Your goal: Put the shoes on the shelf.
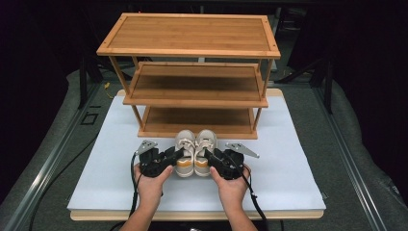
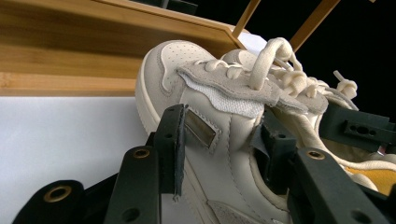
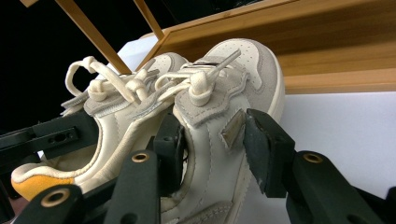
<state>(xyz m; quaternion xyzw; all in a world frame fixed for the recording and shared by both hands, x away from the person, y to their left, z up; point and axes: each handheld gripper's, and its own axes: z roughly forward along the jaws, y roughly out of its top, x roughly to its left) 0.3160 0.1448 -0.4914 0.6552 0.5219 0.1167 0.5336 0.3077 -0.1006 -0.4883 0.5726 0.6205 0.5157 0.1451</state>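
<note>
I have the left gripper [image 1: 172, 156] with its fingers [image 2: 170, 149] clamped across the left cream leather lace-up shoe [image 1: 185, 153], and the right gripper [image 1: 212, 156] clamped likewise on the right cream shoe [image 1: 204, 152]. Both shoes sit side by side over the white surface [image 1: 288, 163], just before the three-tier bamboo shoe rack [image 1: 192, 72].

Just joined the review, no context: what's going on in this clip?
A person is handling a pair of cream sneakers with a handheld gripper in each hand. The left gripper is clamped on the side wall of the left sneaker, one jaw outside and one inside the opening; the right gripper grips the right sneaker the same way. The shoes sit side by side, toes toward the bottom shelf of a three-tier bamboo shoe rack on the white table mat. All three shelves are empty.
</note>
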